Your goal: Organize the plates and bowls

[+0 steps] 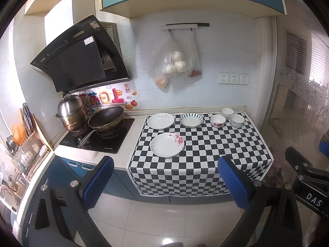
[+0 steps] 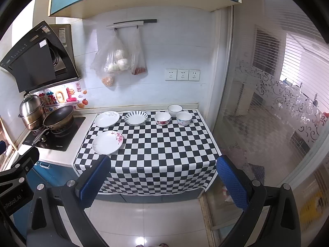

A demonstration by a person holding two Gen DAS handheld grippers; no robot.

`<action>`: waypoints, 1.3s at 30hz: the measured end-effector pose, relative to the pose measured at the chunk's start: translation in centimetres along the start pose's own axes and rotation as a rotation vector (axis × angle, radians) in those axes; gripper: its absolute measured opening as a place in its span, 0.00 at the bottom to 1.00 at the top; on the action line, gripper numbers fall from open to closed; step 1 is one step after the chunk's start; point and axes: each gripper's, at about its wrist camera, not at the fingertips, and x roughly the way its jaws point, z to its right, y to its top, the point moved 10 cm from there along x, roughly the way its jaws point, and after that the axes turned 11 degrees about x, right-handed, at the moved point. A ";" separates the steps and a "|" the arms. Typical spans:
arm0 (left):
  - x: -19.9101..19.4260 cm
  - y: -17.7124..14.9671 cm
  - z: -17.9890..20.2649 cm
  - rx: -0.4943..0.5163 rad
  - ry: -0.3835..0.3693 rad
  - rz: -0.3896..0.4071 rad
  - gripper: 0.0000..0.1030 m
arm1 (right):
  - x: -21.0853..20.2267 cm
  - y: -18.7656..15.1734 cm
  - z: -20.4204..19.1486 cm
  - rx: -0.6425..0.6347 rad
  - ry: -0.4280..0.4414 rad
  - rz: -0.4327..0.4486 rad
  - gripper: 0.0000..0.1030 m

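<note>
Room: small kitchen; checkered cloth [image 1: 205, 154] covers the counter and hangs over its front edge, stove [image 1: 98, 138] with a pan [image 1: 107, 119] to the left.
Plates: three, all lying flat on the cloth. Flower plate [image 1: 167, 144] nearest the front; plain white plate [image 1: 160, 120] and striped plate [image 1: 191, 120] side by side along the back.
Bowls: three in a cluster at back right, upright, close together — red-flower bowl [image 1: 217, 121], white bowl [image 1: 227, 113], pale patterned bowl [image 1: 237, 121]. Whether any touch, hard to tell at this distance.
Left gripper [image 1: 164, 183]: fingers spread wide, nothing between them, held back from the counter above the floor.
Right gripper [image 2: 162, 183]: likewise spread and empty, well short of the cloth.
Handling: glazed ceramic by the look — stiff, slick, breakable, moderately heavy.
Hold: plates lie flat, so pinch the raised rim; bowls by the wall, one finger inside.
Risk: the cloth may drag if a plate slides.
</note>
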 end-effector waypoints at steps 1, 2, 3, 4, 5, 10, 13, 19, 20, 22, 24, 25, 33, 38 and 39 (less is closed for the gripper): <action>0.0 0.0 -0.1 -0.001 -0.001 0.001 1.00 | 0.0 0.0 0.0 0.000 0.000 0.001 1.00; -0.1 0.0 0.0 -0.002 -0.001 0.002 1.00 | 0.0 0.0 0.0 -0.002 0.000 0.000 1.00; 0.0 0.1 0.0 -0.001 0.000 0.001 1.00 | 0.1 0.1 0.0 -0.003 0.000 0.001 1.00; 0.0 0.1 0.0 0.000 0.000 0.002 1.00 | 0.1 0.1 0.0 -0.003 0.000 0.001 1.00; 0.0 0.1 0.0 -0.001 -0.001 0.001 1.00 | 0.1 0.1 0.1 -0.002 -0.001 0.000 1.00; 0.0 0.1 0.0 -0.003 -0.002 -0.001 1.00 | 0.0 0.0 0.0 -0.001 0.001 0.000 1.00; 0.1 0.2 0.0 -0.001 0.000 -0.002 1.00 | 0.0 0.0 0.0 -0.001 0.001 0.002 1.00; 0.3 0.3 0.2 0.003 0.004 0.003 1.00 | 0.3 0.3 0.4 0.003 0.001 0.003 1.00; 0.3 0.3 0.2 0.004 0.005 0.004 1.00 | 0.4 0.3 0.5 0.005 0.002 0.004 1.00; 0.3 0.3 0.2 0.005 0.005 0.006 1.00 | 0.4 0.3 0.5 0.005 0.001 0.004 1.00; 0.3 0.2 0.3 0.005 0.004 0.005 1.00 | 0.5 0.3 0.5 0.007 0.001 0.005 1.00; 0.3 0.3 0.3 0.005 0.005 0.005 1.00 | 0.4 0.3 0.6 0.008 0.001 0.006 1.00; 0.6 0.5 0.6 0.015 -0.002 0.001 1.00 | 0.5 0.2 0.6 0.009 -0.003 0.005 1.00; 0.8 0.5 0.6 0.016 -0.003 0.004 1.00 | 0.7 0.2 0.6 0.010 -0.005 0.008 1.00; 0.9 0.6 0.7 0.017 -0.003 0.004 1.00 | 0.6 0.2 0.6 0.011 -0.004 0.007 1.00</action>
